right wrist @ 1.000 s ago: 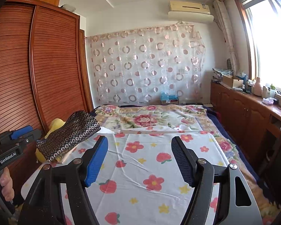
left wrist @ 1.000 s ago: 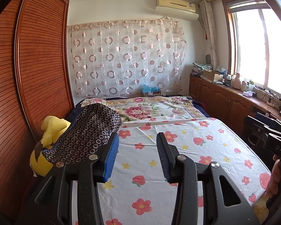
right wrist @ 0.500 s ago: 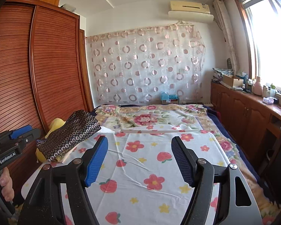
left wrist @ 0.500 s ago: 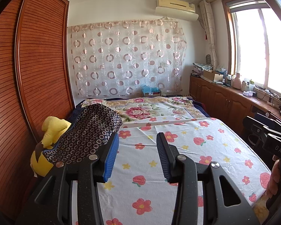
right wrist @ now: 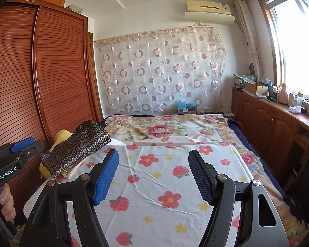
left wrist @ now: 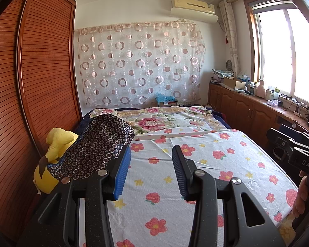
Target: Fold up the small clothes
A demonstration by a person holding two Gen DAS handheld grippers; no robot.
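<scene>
**Both claws empty over the bed, dark garment at the left edge**

Your left claw (left wrist: 151, 173) and right claw (right wrist: 153, 177) both hover with jaws apart, gripping nothing. The dark ring-patterned garment (left wrist: 96, 148) lies mounded at the bed's left side, draped partly over a yellow plush toy (left wrist: 57, 142). Whether it is folded, you cannot tell from here: the heap fits a piece waiting to be folded or one already set aside. It looks thin and limp. The strawberry-and-flower sheet (right wrist: 164, 185) under the claws is a soft, lightly creased cotton weave.
</scene>
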